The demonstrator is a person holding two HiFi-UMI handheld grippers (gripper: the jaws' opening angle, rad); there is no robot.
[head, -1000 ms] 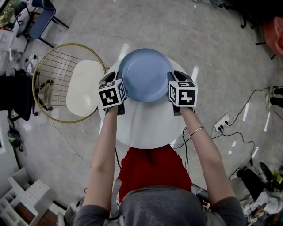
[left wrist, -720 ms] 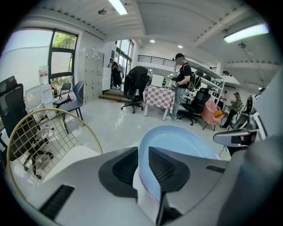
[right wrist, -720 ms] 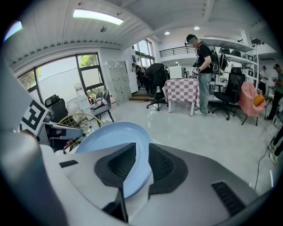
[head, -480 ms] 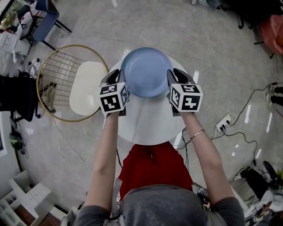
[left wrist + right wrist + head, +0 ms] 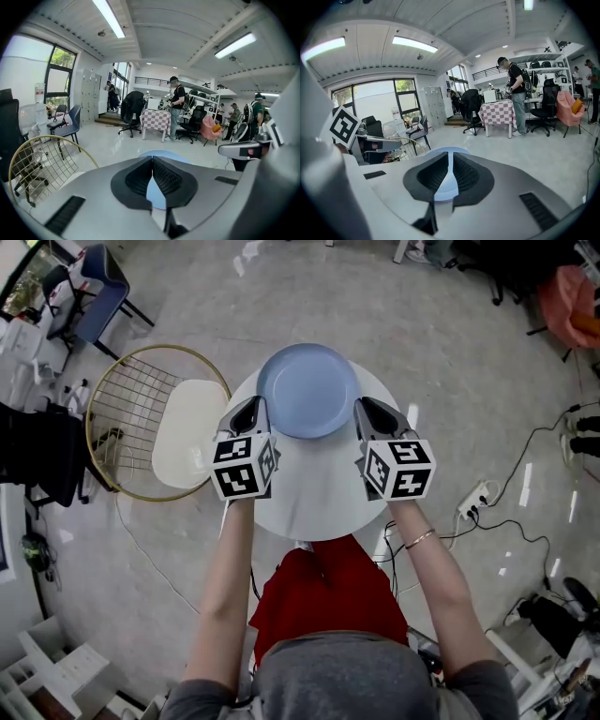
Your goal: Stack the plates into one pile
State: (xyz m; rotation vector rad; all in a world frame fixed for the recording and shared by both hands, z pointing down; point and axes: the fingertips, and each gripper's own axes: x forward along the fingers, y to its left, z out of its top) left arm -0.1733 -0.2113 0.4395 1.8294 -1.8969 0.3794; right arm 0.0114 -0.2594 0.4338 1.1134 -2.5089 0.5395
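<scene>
I see the blue plate (image 5: 307, 390) lying flat on the far side of the round white tabletop (image 5: 309, 507), just ahead and between both tools. The left gripper's (image 5: 251, 409) fingers have just closed on nothing. The right gripper's (image 5: 365, 409) fingers are pressed together, also empty.

The plate (image 5: 307, 390) lies on the table's (image 5: 309, 498) far side, with the chair (image 5: 187, 432) left of the table.

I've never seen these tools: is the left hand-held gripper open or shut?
Shut, having just closed: in its own view the pads of the left hand-held gripper meet, nothing between them.
</scene>
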